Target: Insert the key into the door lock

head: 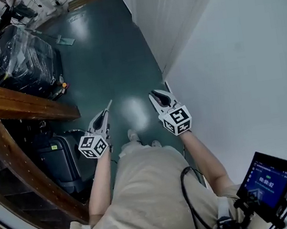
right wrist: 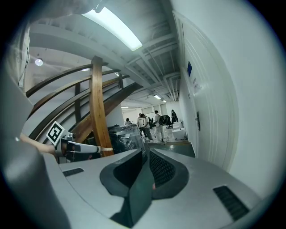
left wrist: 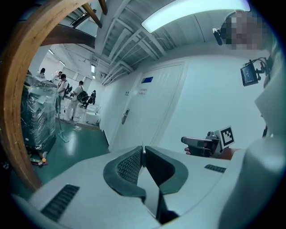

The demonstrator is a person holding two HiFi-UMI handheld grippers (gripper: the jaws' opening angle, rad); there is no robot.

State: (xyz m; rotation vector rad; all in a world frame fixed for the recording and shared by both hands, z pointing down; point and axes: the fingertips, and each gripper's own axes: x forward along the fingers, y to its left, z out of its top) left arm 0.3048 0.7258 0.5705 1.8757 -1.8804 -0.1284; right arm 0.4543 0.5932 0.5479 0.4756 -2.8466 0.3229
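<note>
Plainly held the key pinched between the fingers of the left gripper, with the thin blade poking past the tips toward 12 o'clock in the head view. Carried the right gripper at 3 o'clock of the left one, fingers only narrowly apart and nothing between them. Found the door lock on the white door well apart from the key, at 11 o'clock of the left fingers in the left gripper view.
</note>
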